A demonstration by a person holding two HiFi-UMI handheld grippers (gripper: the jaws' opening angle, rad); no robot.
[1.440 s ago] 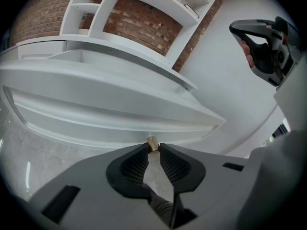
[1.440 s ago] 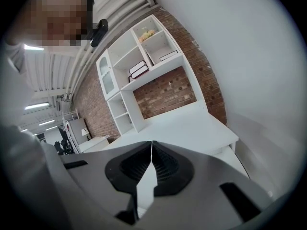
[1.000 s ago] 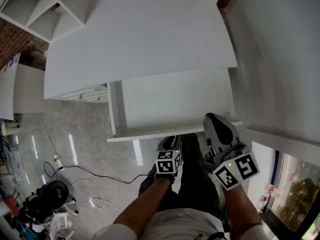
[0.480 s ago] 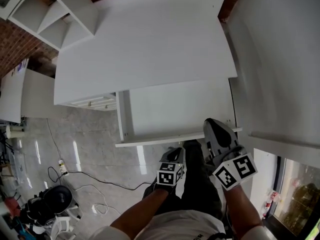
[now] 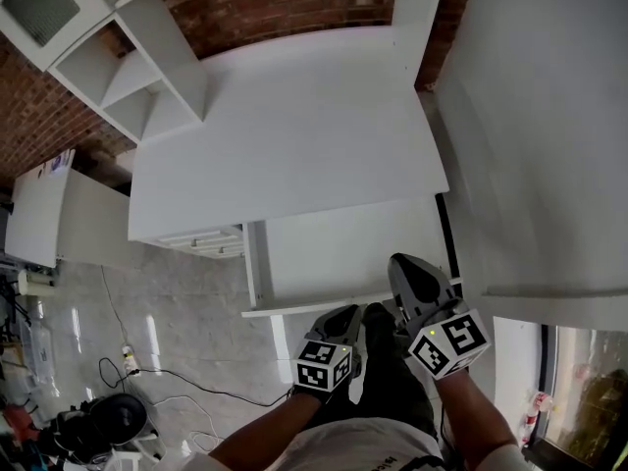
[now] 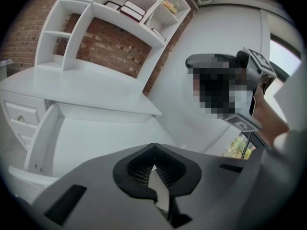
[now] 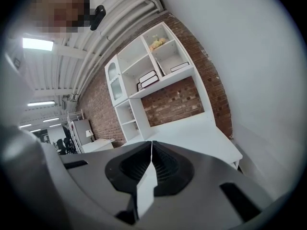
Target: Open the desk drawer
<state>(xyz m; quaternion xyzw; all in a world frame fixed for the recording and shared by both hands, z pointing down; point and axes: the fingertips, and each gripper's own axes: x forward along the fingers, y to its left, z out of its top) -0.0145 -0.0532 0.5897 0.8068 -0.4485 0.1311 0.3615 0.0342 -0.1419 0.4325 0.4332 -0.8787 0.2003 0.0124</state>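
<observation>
The white desk (image 5: 294,135) has its wide drawer (image 5: 343,253) pulled out, with nothing inside that I can see. My left gripper (image 5: 344,314) hovers just in front of the drawer's front edge (image 5: 304,308), jaws shut and holding nothing. My right gripper (image 5: 404,266) is beside it, over the drawer's right front corner, also shut with nothing in it. In the left gripper view the open drawer (image 6: 96,138) lies beyond the shut left gripper (image 6: 153,166). The right gripper view looks over the shut right gripper (image 7: 151,144) at the desk top (image 7: 206,135).
A white shelf unit (image 5: 118,67) stands on the desk's back left against the brick wall. A smaller drawer unit with knobs (image 5: 201,238) sits left of the open drawer. A white wall (image 5: 540,135) bounds the right side. Cables and gear lie on the floor (image 5: 118,381).
The left gripper has come away from the drawer's front edge, lifted, and its jaws have closed. The right gripper rose a little. The head view has tilted up towards the brick wall.
</observation>
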